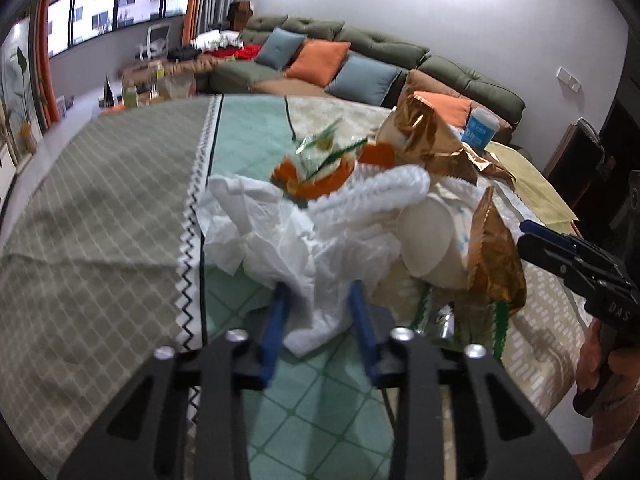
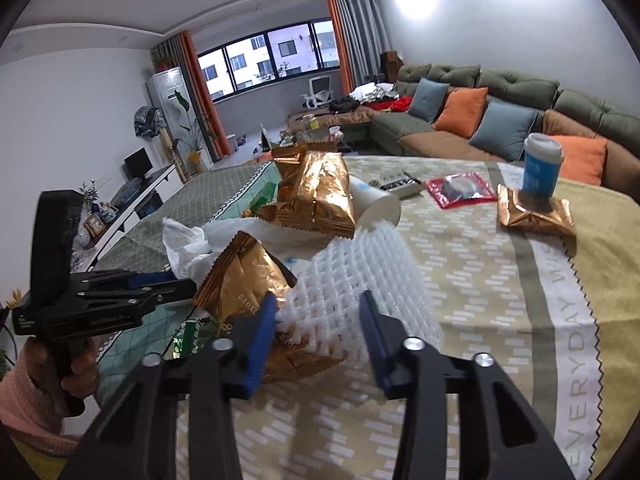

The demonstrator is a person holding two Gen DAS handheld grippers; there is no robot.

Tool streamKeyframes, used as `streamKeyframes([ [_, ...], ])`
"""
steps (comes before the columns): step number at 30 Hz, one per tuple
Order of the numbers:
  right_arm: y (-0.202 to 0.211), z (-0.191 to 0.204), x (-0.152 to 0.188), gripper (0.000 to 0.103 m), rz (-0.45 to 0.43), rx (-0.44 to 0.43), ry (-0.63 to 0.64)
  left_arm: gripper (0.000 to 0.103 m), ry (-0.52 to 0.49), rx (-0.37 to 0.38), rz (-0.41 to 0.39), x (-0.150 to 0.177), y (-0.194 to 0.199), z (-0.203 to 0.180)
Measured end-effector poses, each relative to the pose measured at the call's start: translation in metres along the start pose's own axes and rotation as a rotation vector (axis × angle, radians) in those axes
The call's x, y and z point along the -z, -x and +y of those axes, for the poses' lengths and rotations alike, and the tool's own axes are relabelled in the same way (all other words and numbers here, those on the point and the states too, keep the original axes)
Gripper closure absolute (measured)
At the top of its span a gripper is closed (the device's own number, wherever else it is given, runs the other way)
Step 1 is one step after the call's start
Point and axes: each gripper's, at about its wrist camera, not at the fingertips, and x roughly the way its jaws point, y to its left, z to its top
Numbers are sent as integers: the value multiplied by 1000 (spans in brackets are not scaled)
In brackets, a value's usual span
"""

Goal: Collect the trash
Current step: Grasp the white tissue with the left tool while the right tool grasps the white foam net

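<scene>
Pinching a white plastic bag (image 1: 304, 264), the left tongs (image 1: 320, 300) meet a trash pile on the counter (image 1: 100, 200), while the right tongs (image 2: 318, 312) straddle white foam netting (image 2: 360, 280), grip unclear.

Wrist views close over shared trash pile (image 1: 320, 220)

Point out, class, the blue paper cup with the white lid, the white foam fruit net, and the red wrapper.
Blue paper cup (image 2: 540, 172): right wrist view, on its blue side wall.
White foam fruit net (image 2: 360, 280): right wrist view, on its mesh middle.
Red wrapper (image 2: 460, 190): right wrist view, on its centre.
</scene>
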Motion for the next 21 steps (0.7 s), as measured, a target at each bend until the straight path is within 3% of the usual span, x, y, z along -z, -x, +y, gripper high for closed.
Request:
streamKeyframes([
  [1,0,-1,0,77,5,-12,-2,84,5,-1,2,0,-1,1],
  [2,-1,-2,-1,94,14,-17,-5,89,12,1,2,0,-1,3],
  [4,1,-4,-2,95,9,-12,-11,94,30,23,3,2,1,8],
  [10,18,-10,-10,95,-35,4,-19,95,26,39,-41,3,20,17],
  [13,21,-16,-15,94,-50,52,-27,95,17,56,-71,4,35,17],
  [21,39,-8,-26,95,-118,10,-15,96,26,67,-119,5,66,25],
])
